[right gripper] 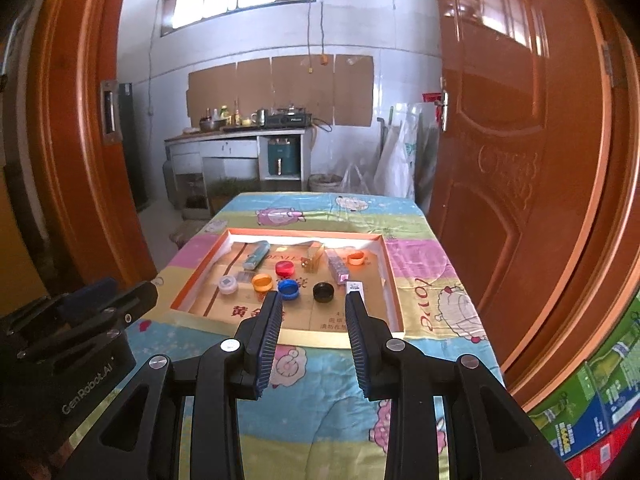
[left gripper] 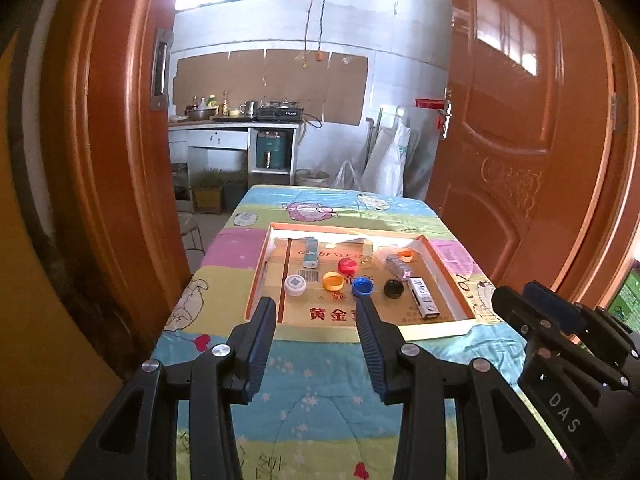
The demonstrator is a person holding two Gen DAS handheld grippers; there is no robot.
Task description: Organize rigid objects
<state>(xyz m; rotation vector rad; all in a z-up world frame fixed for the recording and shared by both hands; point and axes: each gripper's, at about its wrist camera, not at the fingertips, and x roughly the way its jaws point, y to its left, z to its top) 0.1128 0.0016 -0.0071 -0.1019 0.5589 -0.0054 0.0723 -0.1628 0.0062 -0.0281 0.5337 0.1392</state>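
Left wrist view shows a table with a cartoon quilt (left gripper: pixel 312 380) on it. On the quilt lies a big flat box lid (left gripper: pixel 442 276) with orange sides, its long way going left to right. Inside lie small things. A blue lighter (left gripper: pixel 311 253) lies with its long way pointing away from the camera. A white box (left gripper: pixel 425 303) near the right wall points mostly away too, tipped a little to the left. Round caps sit between them: white cap (left gripper: pixel 295 284), yellow cap (left gripper: pixel 333 281), red cap (left gripper: pixel 347 266), blue cap (left gripper: pixel 362 286), black cap (left gripper: pixel 393 288).

The left gripper (left gripper: pixel 316 308) hangs over the quilt near the lid's front edge, jaws apart, nothing in them. The right gripper (right gripper: pixel 313 300) hangs beside it, jaws apart and empty too.
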